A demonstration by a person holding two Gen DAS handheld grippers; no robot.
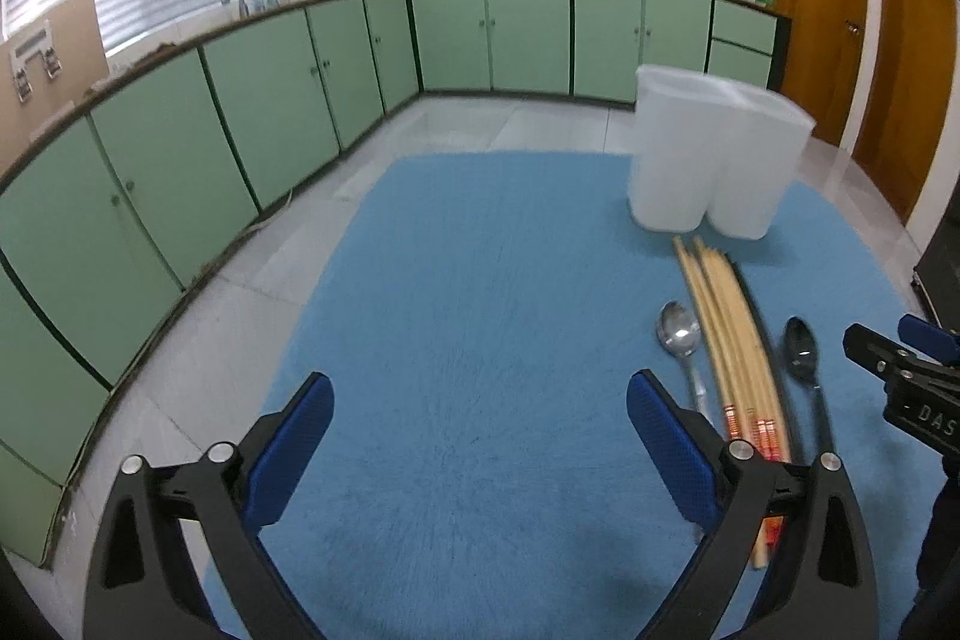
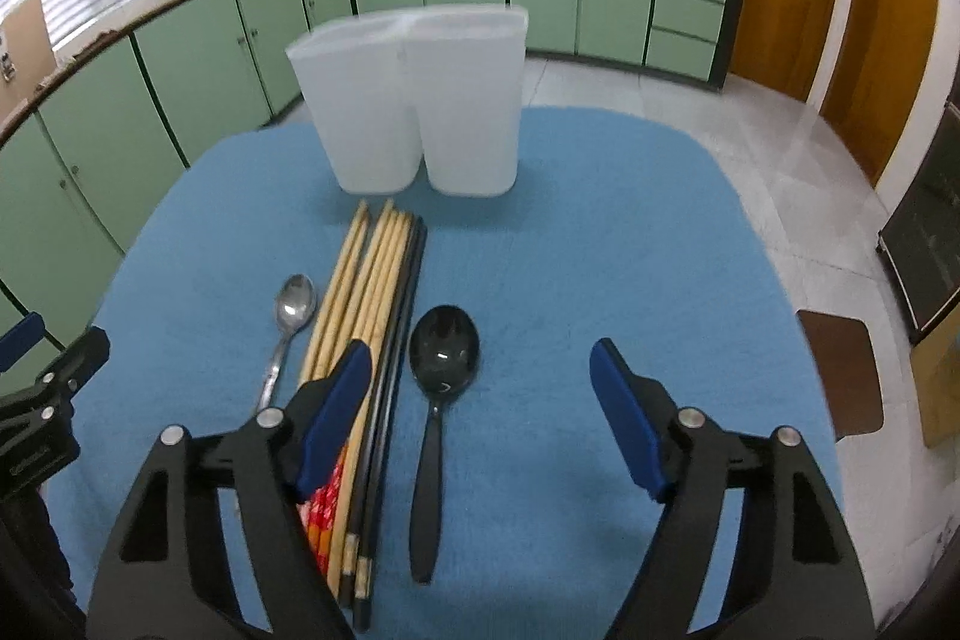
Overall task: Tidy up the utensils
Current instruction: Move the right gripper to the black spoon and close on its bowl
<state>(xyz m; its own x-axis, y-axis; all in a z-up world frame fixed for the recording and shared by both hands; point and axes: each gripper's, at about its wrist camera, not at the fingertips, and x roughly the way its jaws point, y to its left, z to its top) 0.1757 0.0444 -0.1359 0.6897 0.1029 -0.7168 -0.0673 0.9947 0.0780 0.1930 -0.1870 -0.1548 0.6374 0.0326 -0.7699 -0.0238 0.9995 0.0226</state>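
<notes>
Looking down over the blue mat (image 2: 600, 232) through both wrist cameras, I see the utensils laid out in a row in front of the white two-compartment holder (image 2: 414, 100), which stands upright at the far end of the mat.

My right gripper (image 2: 480, 400) has its jaws spread apart with nothing between the pads. The black spoon (image 2: 441, 388) lies just inside its left finger, bowl pointing away toward the holder, handle running back between the two fingers, closer to the left one than the right. That left finger (image 2: 336, 412) sits over the bundle of wooden chopsticks (image 2: 366, 280), hiding part of their decorated red ends. A pair of dark chopsticks (image 2: 393, 370) lies along the right edge of the wooden ones, between them and the black spoon. The metal spoon (image 2: 291, 316) lies left of the bundle, outside the right gripper's span.

My left gripper (image 1: 480, 436) also stands wide open and empty, over bare mat. In its view, all the utensils lie to the right of its jaws: the metal spoon (image 1: 681, 334) is just beyond its right finger (image 1: 672, 448), then the wooden chopsticks (image 1: 726, 334), then the black spoon (image 1: 801, 352). The holder (image 1: 708, 154) stands farther off, to the right.
</notes>
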